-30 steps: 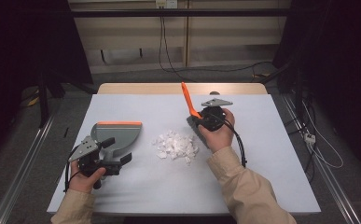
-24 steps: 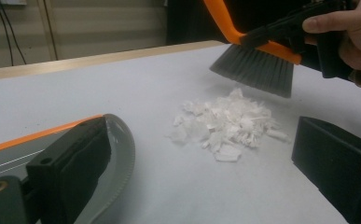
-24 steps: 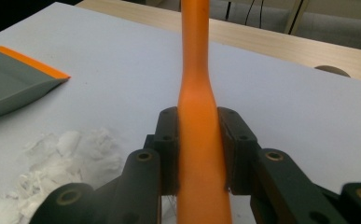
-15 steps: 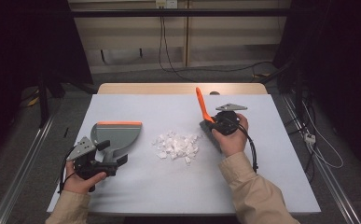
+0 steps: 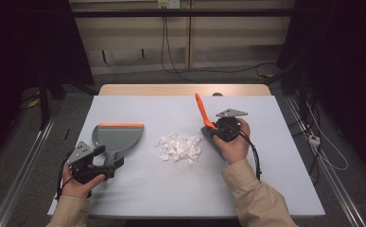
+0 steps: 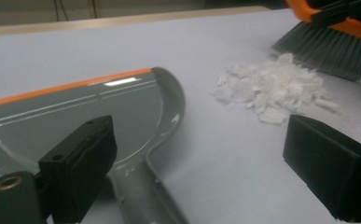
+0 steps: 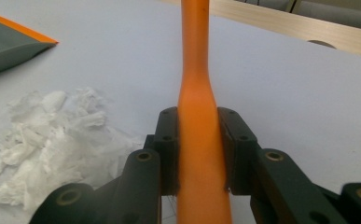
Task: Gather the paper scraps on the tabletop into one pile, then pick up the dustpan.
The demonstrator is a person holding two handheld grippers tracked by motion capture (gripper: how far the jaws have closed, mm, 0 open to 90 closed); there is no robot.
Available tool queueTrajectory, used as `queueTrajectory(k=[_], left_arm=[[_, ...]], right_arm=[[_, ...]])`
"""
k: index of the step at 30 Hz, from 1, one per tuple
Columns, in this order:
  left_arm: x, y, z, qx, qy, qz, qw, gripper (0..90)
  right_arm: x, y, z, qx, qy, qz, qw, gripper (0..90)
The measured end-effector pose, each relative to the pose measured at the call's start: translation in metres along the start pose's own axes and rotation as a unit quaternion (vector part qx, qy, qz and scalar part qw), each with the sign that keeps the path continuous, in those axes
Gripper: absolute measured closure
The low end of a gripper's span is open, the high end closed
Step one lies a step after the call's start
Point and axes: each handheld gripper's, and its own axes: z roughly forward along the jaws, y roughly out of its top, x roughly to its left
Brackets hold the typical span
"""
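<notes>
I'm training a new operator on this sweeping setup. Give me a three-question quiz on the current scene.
1. True or false: the right tongs are clamped on the orange plastic brush handle.
2. What lies between the grey plastic dustpan with the orange lip and the brush? A) a pile of white paper scraps B) a sponge C) a cup
3. Fill in: the left tongs stand ____, with the dustpan's grey handle low between their jaws and not gripped.

Key: 1 true; 2 A; 3 open. The left jaws have just been closing a little.
</notes>
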Motion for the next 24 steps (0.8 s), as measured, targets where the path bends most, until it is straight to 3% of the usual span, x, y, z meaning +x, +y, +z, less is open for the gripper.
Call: queueTrajectory(k=[12, 15, 17, 20, 24], left_arm=[[0.006, -0.011, -0.001, 0.031, 0.044, -0.013, 0.9985, 11.2], [0.006, -0.012, -0.001, 0.045, 0.060, -0.006, 0.9972, 11.8], [0.007, -0.013, -0.001, 0.049, 0.067, -0.010, 0.9965, 12.3], [0.008, -0.017, 0.002, 0.062, 0.075, -0.010, 0.9952, 12.4], [0.011, -0.018, 0.003, 0.072, 0.087, -0.017, 0.9935, 14.5]], right_arm=[[0.000, -0.002, 0.000, 0.000, 0.008, 0.002, 1.0000, 71.7], [0.001, -0.001, -0.001, -0.004, 0.011, 0.003, 0.9999, 71.6], [0.001, -0.001, -0.002, -0.005, 0.008, -0.001, 1.0000, 71.7], [0.001, 0.000, -0.005, -0.013, 0.019, 0.013, 0.9997, 71.6], [0.002, 0.001, -0.006, -0.017, 0.017, 0.005, 0.9997, 71.7]])
